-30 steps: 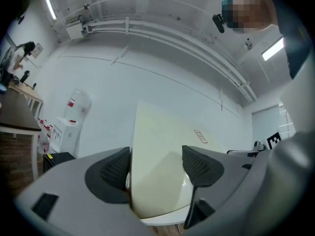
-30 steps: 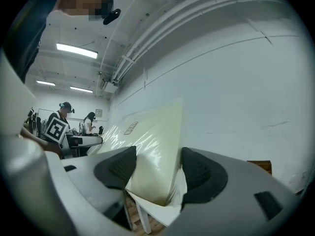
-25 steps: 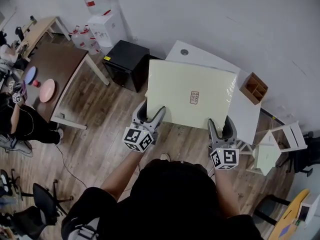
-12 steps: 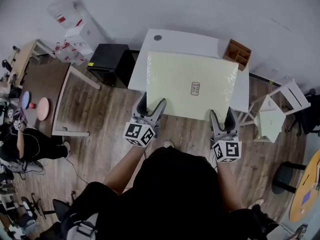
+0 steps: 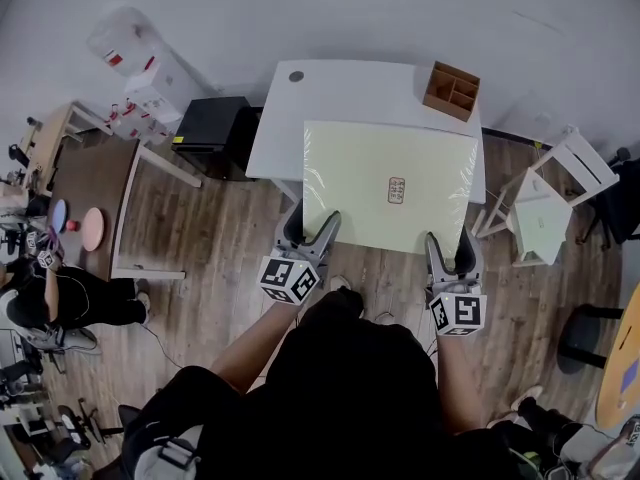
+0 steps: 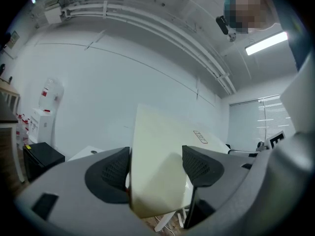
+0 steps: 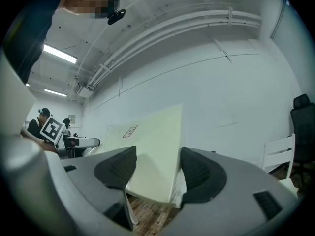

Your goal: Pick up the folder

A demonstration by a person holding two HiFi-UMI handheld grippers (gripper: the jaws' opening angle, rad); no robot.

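Note:
A large pale yellow folder (image 5: pixel 390 183) with a small label at its middle hangs over the white table (image 5: pixel 340 88). My left gripper (image 5: pixel 310 230) is shut on its near left corner, my right gripper (image 5: pixel 447 248) on its near right corner. In the left gripper view the folder (image 6: pixel 162 146) runs up and away from between the dark pads, where the left gripper (image 6: pixel 156 167) clamps it. The right gripper view shows the same: the folder (image 7: pixel 152 141) rises out of the right gripper (image 7: pixel 156 170), its label far up the sheet.
A wooden organiser (image 5: pixel 450 90) stands at the table's far right corner. A black cabinet (image 5: pixel 205 123) sits left of the table, a white chair (image 5: pixel 545 208) to its right. Further left are a brown table (image 5: pixel 85 178) and a person (image 5: pixel 60 293). Wood floor lies under me.
The folder has come toward me with both grippers still on it, and more of the table's far and left sides now shows. The head view has swung round.

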